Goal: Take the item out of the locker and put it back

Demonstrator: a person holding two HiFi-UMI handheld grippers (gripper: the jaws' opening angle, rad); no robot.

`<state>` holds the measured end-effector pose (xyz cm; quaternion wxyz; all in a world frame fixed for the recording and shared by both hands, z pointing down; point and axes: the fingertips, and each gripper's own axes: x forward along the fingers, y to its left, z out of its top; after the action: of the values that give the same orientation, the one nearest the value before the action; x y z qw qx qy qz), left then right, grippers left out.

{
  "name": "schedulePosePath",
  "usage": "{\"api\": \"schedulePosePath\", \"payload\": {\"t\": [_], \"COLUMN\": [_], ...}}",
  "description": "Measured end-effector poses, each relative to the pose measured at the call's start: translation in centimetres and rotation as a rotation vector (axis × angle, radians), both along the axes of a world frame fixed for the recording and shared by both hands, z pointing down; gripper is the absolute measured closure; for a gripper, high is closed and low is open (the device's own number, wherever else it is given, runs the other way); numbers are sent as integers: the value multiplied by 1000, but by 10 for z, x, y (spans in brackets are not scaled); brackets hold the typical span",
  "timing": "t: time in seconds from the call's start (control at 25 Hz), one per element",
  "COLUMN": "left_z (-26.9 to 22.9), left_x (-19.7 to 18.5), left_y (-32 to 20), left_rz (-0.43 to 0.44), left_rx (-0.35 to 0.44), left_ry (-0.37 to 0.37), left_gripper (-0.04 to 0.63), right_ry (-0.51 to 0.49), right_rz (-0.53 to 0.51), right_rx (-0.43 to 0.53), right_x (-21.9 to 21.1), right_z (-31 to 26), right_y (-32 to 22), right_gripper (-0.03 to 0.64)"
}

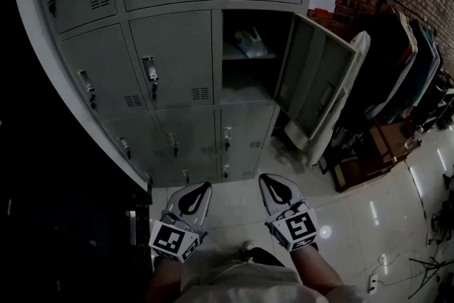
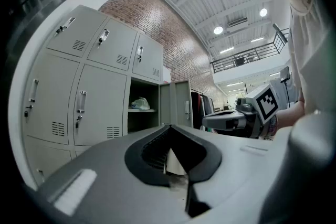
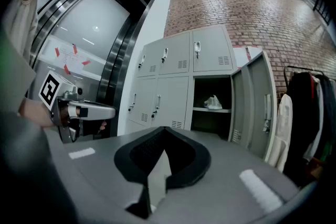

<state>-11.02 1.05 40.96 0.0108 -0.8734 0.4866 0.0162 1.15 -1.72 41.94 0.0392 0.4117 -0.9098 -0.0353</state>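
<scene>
Jaws of left gripper (image 1: 195, 196) and right gripper (image 1: 280, 194) are together, empty. The item (image 1: 250, 42), a pale bag, lies well ahead on the open locker (image 1: 216, 60) shelf. Reaching with the jaws closed risks shoving it deeper.

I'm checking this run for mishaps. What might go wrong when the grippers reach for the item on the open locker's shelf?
1. The item looks like a soft, crumpled bag set back on the shelf; the left gripper and right gripper both have jaws together, so opening late may shove it deeper.
2. The open door juts out on the right, where the right gripper might knock it.
</scene>
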Motion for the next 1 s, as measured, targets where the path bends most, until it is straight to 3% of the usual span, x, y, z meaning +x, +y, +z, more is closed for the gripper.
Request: {"api": "schedulePosePath", "payload": {"t": [0.28,0.56,0.76,1.0], "left_z": [6,-6,-35,-45], "left_x": [-16,-4,9,16], "left_y": [-51,-151,-232,-281], "left_rz": [-34,-38,-40,-5], "left_rx": [10,33,100,108], "left_ry": [17,-20,-53,-57], "left_gripper": [591,591,591,591], "right_ry": [13,-5,-16,-22], "right_rz": [-18,-42,-60,-51], "right_rx": [0,20,75,60], "right_x": [-8,-3,3,2], "right_z": [9,-3,-32,-36], "right_y": [-52,-158,-239,-287], "right_gripper": [617,617,617,617]}}
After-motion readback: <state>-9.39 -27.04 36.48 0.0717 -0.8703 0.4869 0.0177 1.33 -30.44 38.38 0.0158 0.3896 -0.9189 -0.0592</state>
